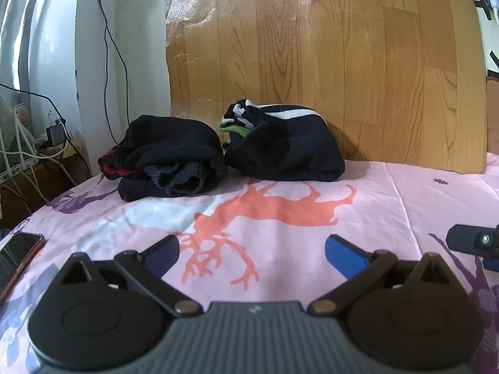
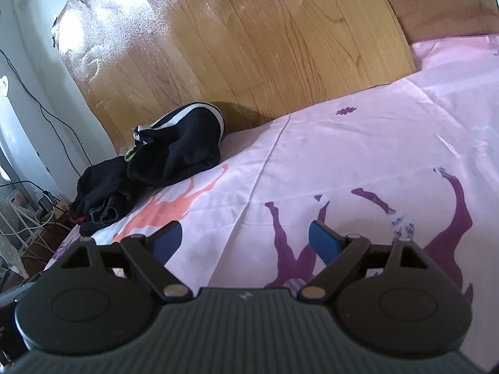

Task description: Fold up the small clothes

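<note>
Two dark bundles sitting far-left on sheet [image 1: 280,227] — black roll [image 1: 168,159] touching striped bundle [image 1: 283,143], against wood panel [image 1: 312,62]. I'm holding left tongs [image 1: 252,251] and right tongs [image 2: 244,238] spread wide, gripping nothing. Risk: snagging both at once. Phone [image 1: 17,257] lying near left edge — right side offering open room.

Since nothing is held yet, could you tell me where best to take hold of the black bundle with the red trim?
I would grip the black bundle with red trim at its ribbed grey cuffs, coming from the near side with the left gripper. They face it, bulge outward, and its open fingers would likely close on several layers.
</note>
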### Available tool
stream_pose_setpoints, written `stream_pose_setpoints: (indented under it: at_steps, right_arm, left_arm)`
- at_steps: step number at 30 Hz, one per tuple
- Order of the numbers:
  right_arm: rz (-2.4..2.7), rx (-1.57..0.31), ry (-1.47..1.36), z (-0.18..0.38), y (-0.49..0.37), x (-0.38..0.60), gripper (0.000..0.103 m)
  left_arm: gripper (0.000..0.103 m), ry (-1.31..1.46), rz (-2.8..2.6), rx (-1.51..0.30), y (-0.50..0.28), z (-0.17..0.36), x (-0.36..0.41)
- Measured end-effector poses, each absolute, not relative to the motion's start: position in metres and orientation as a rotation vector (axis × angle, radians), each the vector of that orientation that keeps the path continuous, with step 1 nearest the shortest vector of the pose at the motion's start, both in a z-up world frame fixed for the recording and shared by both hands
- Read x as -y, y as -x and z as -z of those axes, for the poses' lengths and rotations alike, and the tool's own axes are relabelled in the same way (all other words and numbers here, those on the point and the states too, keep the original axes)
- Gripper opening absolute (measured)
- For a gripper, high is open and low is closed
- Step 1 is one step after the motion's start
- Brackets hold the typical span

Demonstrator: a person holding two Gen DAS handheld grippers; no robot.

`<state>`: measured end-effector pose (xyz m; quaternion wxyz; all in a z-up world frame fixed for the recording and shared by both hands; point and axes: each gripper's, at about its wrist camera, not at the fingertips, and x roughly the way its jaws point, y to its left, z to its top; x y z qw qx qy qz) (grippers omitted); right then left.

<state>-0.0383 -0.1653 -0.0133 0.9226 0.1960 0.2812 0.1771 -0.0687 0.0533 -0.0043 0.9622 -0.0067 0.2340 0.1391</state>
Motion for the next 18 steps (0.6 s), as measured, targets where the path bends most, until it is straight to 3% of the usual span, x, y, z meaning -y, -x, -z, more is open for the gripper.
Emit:
stream_pose_setpoints:
  at_steps: [18]
  right_arm:
    - [-0.370,-0.581,-0.399,0.0132,0.0383,0.1657,0.091]
  left_arm:
    - [0.103,0.008,-0.269,-0.480,0.0667,0.0050,-0.0544]
